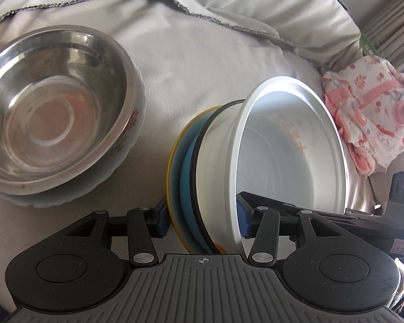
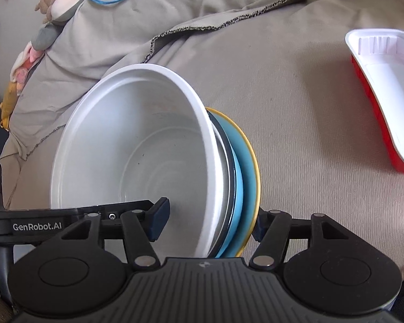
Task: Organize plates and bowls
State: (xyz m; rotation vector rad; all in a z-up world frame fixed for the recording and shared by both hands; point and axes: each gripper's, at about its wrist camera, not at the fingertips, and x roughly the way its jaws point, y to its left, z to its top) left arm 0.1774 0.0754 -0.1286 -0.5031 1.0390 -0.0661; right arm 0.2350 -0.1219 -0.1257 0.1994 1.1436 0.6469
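Both hand-held grippers, left (image 1: 202, 219) and right (image 2: 210, 222), clamp one nested stack (image 1: 215, 177); steel bowl (image 1: 54, 107) at ten o'clock, red tray (image 2: 385, 102) at two, remain.

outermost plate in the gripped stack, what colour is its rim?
Yellow, with a light blue plate nested against it. Clearest in the right wrist view.

Both cams sit just behind their fingers, angled down at the cloth-covered surface (image 1: 188, 62), very close in. Left wrist views the nested dish stack (image 1: 229, 167) from its left, with the steel bowl (image 1: 54, 113) further left. Right wrist views the same stack (image 2: 153, 161) from the opposite side. Overlap: stack, cloth.
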